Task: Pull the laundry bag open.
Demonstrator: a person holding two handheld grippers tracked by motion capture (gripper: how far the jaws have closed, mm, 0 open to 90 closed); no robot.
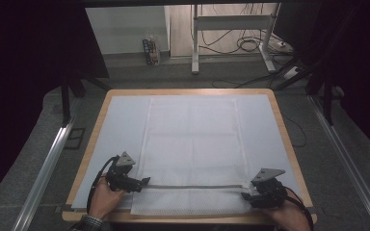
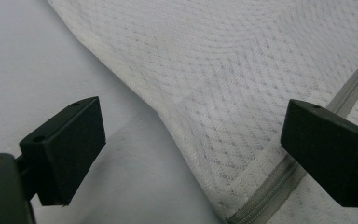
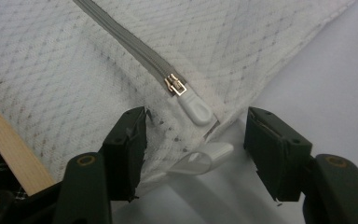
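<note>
A white mesh laundry bag [image 1: 192, 154] lies flat on the pale-covered table [image 1: 265, 125], its grey zipper [image 1: 192, 186] running across the near end between the two hand-held grippers. The zipper looks fully closed along its length, so the opening of the bag has yet to begin.

The right gripper [image 3: 196, 140] has its jaws part-spread and pinching nothing; the white pull tab [image 3: 195, 108] of the slider [image 3: 175, 86] lies just ahead of the gap between them, and a white fabric loop [image 3: 200, 161] at the bag's corner sits between the jaws, seemingly untouched, though the dim light makes that hard to confirm.

The left gripper [image 2: 193, 149] holds its jaws wide apart, gripping nothing. The bag's edge runs diagonally through the space between them, and the zipper tape passes close beside the right-hand jaw in that gripper's view.

Judged from this, the work is at its opening stage: both grippers are stationed at opposite ends of the zipper, but neither has a hold. Seizing the pull, anchoring the far end and drawing the slider across all remain to be done.
</note>
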